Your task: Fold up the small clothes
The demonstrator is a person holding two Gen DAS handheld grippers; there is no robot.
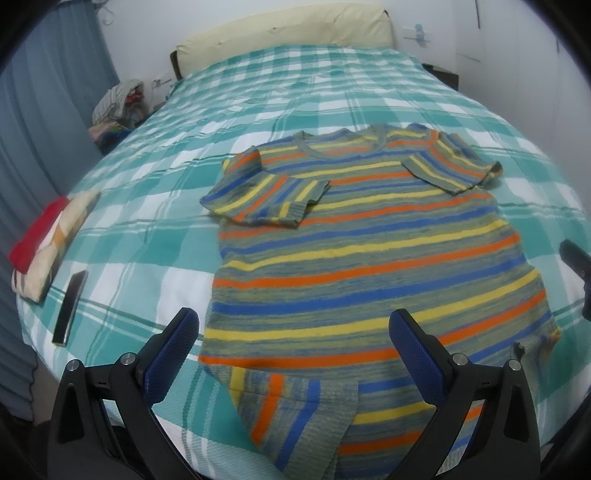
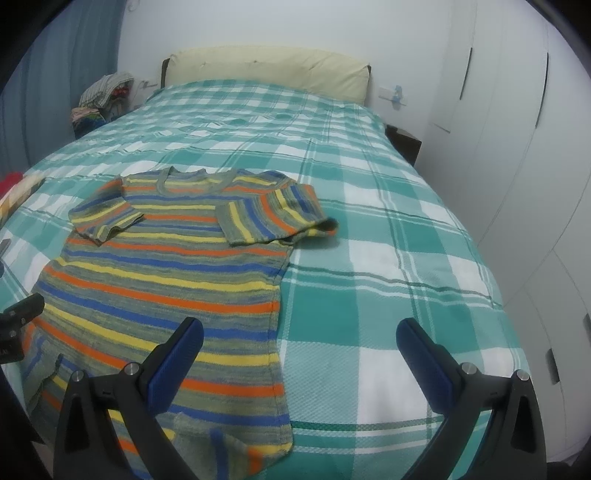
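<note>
A: Left wrist view first. What surrounds the striped top [image 1: 354, 258]?

B: It lies flat in the centre and lower middle of the frame on the teal-and-white checked bedspread [image 1: 155, 236], both short sleeves folded in over the chest. At the left edge sits a folded stack of cloth [image 1: 48, 240], red on top, with a dark flat slab [image 1: 70, 306] just beside it. A heap of clothes [image 1: 114, 107] shows at upper left, a cream pillow [image 1: 288, 33] along the top.

A: And the claw?

B: The left gripper [image 1: 293, 332] is spread wide, holding nothing, above the hem. The hem's bottom is cut off by the frame. A dark shape at the right edge is the right gripper [image 1: 576, 273], mostly cut off.

A: Right wrist view?

B: The top [image 2: 166, 288] fills the lower left. The right gripper [image 2: 299, 338] stands wide apart and empty, one finger [image 2: 184, 350] over the garment's right edge, the other over bare bedspread [image 2: 388, 266]. White cupboard doors [image 2: 517, 129] fill the right side. The left gripper [image 2: 18, 325] pokes in at the left edge, too cropped to judge here.
</note>
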